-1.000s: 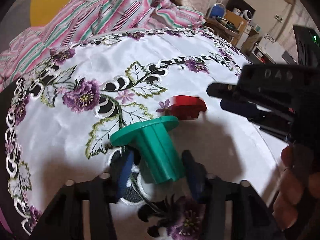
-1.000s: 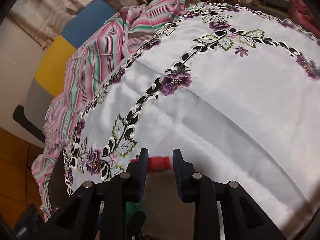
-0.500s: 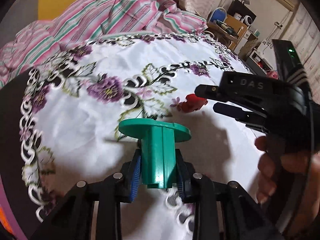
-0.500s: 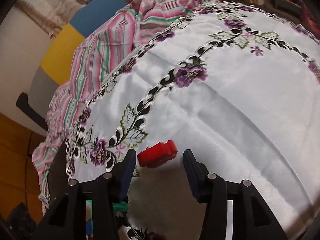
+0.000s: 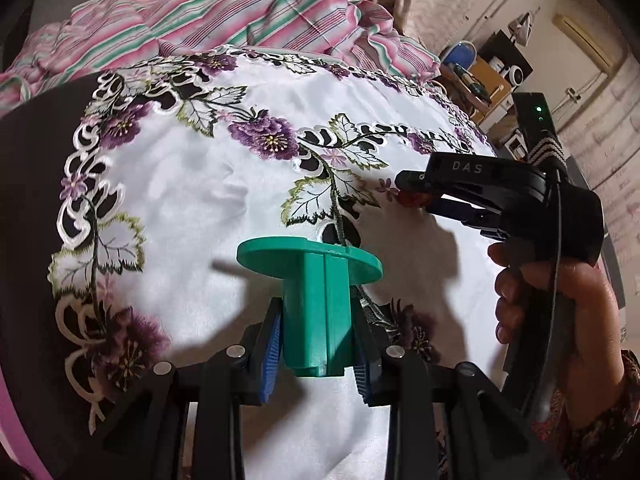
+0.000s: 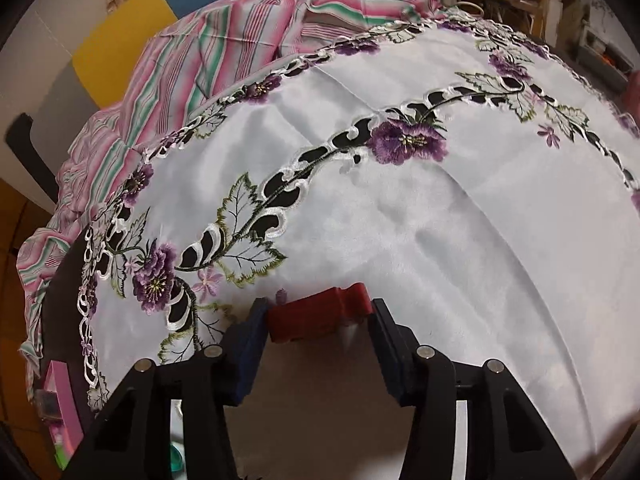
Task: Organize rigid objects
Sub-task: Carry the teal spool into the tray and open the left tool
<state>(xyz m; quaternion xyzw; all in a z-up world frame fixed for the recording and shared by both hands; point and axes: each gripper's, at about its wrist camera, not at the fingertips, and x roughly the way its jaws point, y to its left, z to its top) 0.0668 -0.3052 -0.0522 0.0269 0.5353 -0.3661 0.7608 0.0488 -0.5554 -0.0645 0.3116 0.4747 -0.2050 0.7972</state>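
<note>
Green plastic filled the left gripper (image 5: 316, 350): the flanged spool (image 5: 316, 300) sat with its stem pinched between the blue pads (image 5: 272, 344), flange end away from the camera. A second before, those fingers had stood spread on either side of the spool as it lay tilted on the embroidered tablecloth (image 5: 192, 200); they had since closed onto the stem, and the spool was now held upright in the grip over the cloth's leaf-and-vine band. I judged it lifted clear of the cloth, though the contact under the flange could not be seen.

Beyond the spool, farther along the same vine band, the red plastic block (image 6: 318, 314) lay on the cloth between the fingers of the right gripper (image 6: 318, 332). That gripper had been nearly shut a second before, had opened wide around the block, and had just been closing again. Its left pad (image 6: 250, 340) seemed to touch the block's end; at the right pad the block's raised tab stood just beside it, so I read the jaws as bracketing the block, not yet clamping it.

With one piece secured and the other framed, the task seemed to be at the pick-up stage for both; where either belonged was not visible. The striped pink fabric (image 5: 224, 16) lay bunched past the cloth's far edge.
</note>
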